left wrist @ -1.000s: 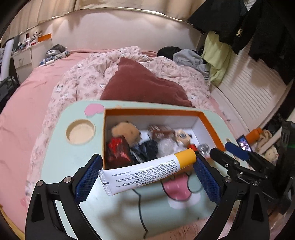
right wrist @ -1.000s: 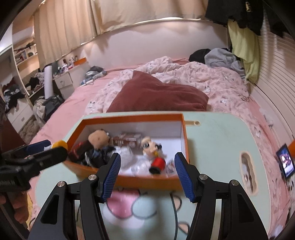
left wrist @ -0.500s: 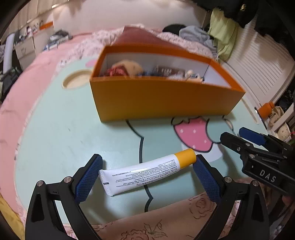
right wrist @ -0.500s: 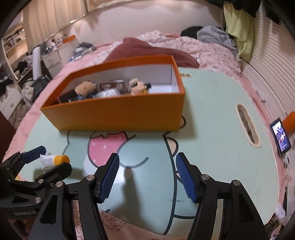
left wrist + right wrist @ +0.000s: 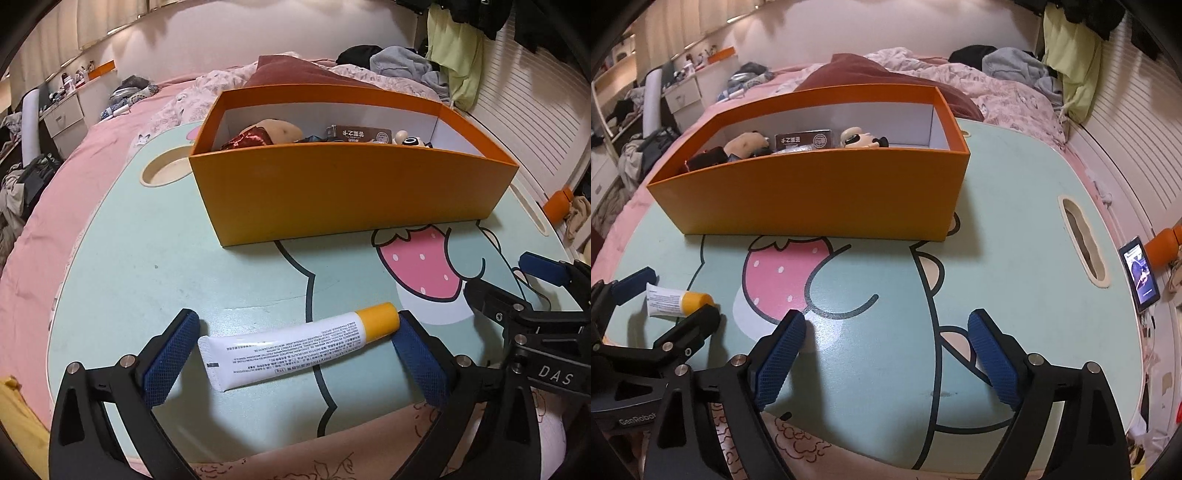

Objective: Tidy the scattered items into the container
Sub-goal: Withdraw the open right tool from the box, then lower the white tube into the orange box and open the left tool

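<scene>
The tube (image 5: 299,347) is lying on the desk (image 5: 147,258) in front of the orange box (image 5: 351,192), between the wide-open left tongs (image 5: 295,354); the right tongs (image 5: 886,354), just opening, are gripping nothing. Toys are sitting inside the box; only the tube is remaining.

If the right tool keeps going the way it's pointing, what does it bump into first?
Probably just the table top. The right tool is open with nothing between its fingers, angled down at bare surface. The orange box lies farther on, though depth is hard to judge.
</scene>
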Tool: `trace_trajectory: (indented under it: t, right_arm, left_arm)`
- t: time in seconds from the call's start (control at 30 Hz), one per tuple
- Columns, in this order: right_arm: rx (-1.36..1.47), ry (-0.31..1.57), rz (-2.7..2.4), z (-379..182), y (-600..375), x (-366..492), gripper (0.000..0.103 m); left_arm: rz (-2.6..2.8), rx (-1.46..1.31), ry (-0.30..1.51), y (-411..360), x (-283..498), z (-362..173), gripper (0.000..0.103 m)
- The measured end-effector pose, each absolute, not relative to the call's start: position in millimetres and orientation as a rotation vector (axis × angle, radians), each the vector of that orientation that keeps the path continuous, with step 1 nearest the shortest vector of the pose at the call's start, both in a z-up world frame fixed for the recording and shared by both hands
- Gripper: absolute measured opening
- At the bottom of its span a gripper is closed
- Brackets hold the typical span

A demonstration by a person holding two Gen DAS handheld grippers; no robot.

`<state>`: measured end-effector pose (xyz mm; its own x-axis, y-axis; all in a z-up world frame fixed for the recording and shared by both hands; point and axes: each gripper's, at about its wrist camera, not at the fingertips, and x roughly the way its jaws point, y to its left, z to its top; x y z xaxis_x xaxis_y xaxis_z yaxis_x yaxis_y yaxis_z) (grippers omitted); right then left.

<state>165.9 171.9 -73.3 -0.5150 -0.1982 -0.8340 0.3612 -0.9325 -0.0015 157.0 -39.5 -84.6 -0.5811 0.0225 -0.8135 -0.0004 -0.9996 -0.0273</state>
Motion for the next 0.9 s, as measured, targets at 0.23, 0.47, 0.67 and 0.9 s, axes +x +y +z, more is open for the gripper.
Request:
trace_trajectory:
  t: [0.23,0.47,0.67,0.9]
  right_arm:
    - [1.326,0.257,-2.452,-73,169,169,0.096]
    - [1.324,0.260,-2.450,-73,168,171,0.097]
    - [1.321,0.260,-2.449,-73,167,173,0.097]
    - [1.321,0.261,-2.449,-73,166,173,0.097]
  left_arm:
    - [2.781,-1.260,-0.171,-50,167,-63,0.097]
    - [2.765,-1.112,-0.277,-65,137,10,0.097]
    - [2.733,-1.234,-0.267,-56,66,18,0.098]
    - [2.656,-1.443,-0.199,-45,45,-12,0.098]
